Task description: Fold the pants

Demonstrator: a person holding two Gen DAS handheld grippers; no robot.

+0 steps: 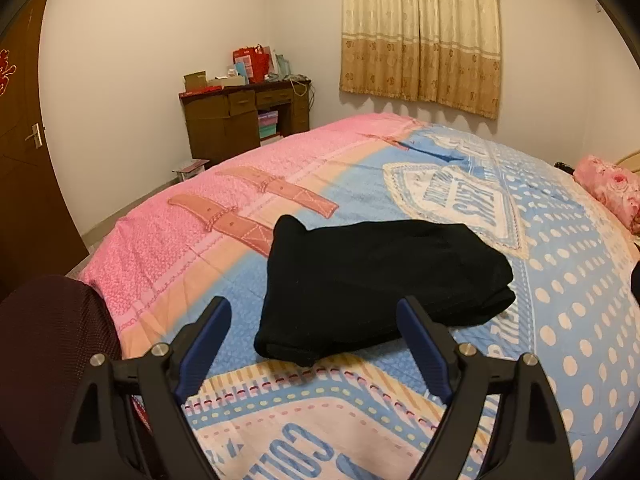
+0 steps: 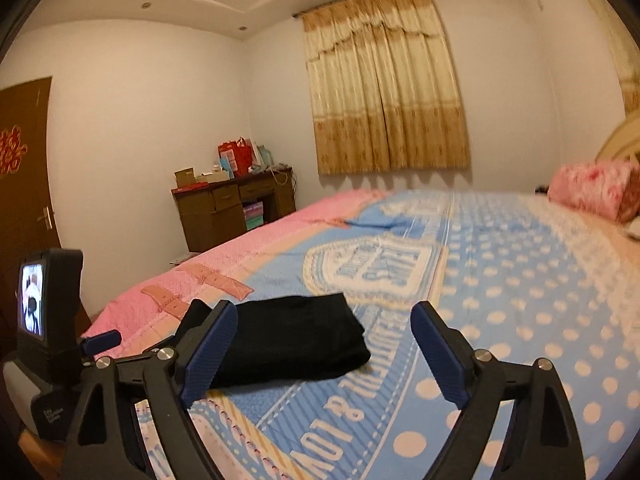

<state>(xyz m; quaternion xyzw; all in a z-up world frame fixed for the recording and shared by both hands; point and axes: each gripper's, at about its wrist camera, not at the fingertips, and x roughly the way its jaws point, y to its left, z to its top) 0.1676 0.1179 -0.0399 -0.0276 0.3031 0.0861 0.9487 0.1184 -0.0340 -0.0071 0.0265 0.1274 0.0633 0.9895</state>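
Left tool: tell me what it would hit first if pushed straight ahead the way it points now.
Most likely the folded black pants, which lie between the open left tool's fingers and just beyond them on the quilt. Depth is unclear; it might graze the quilt first.

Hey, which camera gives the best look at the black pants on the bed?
The left wrist view: the folded black pants lie whole and sharp between its open fingers. In the right wrist view the right gripper's left finger hides their left edge, and the picture is blurrier.

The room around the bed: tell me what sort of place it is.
A home bedroom, most likely: a bed under a patterned quilt, a floral pillow, curtains, and a cluttered wooden desk.
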